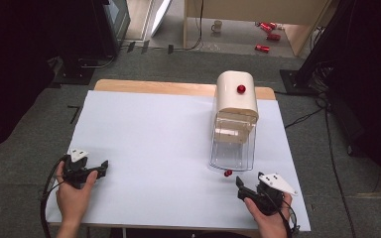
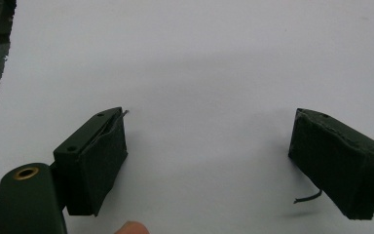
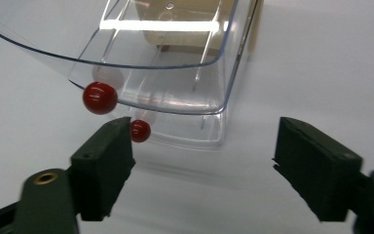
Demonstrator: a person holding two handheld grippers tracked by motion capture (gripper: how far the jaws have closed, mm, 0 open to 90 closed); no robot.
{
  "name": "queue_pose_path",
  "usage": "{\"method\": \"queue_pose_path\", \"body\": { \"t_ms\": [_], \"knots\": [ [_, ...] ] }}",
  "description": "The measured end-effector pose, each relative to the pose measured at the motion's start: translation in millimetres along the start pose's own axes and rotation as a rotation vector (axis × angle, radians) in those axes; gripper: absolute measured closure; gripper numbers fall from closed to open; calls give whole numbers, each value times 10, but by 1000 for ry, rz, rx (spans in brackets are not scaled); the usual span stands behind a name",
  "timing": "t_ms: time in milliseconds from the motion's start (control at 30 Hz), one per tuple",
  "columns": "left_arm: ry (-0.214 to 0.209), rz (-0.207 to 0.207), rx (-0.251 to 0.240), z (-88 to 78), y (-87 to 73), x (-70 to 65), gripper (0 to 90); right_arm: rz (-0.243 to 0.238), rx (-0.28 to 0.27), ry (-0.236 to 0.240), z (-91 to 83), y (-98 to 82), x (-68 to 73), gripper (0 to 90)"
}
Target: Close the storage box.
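Note:
A cream appliance (image 1: 235, 96) with a red knob (image 1: 241, 89) on top lies at the table's right, its clear plastic container (image 1: 233, 151) pointing toward me. In the right gripper view the clear container (image 3: 175, 73) sits just ahead of the jaws. A red ball (image 3: 100, 97) rests at its rim and a smaller red ball (image 3: 140, 130) is beside the left jaw's tip. I cannot tell if the smaller one is a reflection. My right gripper (image 1: 240, 188) (image 3: 204, 131) is open, just short of the red ball (image 1: 227, 173). My left gripper (image 1: 101, 167) (image 2: 209, 119) is open over bare white table.
The white-covered table (image 1: 154, 148) has a wooden strip (image 1: 154, 87) along its far edge. Beyond it on the floor are red cans (image 1: 265, 29), a mug (image 1: 217, 26) and cables. Dark equipment stands at both sides.

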State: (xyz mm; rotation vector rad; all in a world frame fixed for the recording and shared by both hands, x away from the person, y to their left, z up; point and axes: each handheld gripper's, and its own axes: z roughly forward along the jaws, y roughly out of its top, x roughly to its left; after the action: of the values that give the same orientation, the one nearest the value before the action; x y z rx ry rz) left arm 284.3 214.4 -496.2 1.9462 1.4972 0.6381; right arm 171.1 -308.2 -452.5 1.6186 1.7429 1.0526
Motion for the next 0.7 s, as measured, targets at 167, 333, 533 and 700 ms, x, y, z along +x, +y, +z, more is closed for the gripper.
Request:
{"method": "queue_pose_path", "body": {
  "t_ms": [167, 333, 533, 700],
  "knots": [
    [0, 0, 0, 0, 0, 0, 137, 0, -11, 13, 24, -27, 131, 384],
    [0, 1, 0, 0, 0, 1, 138, 35, -13, 62, 61, -40, 219, 526],
    [0, 0, 0, 0, 0, 0, 138, 62, -14, 77, 62, -39, 255, 606],
    [0, 0, 0, 0, 0, 0, 137, 39, -19, 89, 45, -40, 356, 640]
  ]
}}
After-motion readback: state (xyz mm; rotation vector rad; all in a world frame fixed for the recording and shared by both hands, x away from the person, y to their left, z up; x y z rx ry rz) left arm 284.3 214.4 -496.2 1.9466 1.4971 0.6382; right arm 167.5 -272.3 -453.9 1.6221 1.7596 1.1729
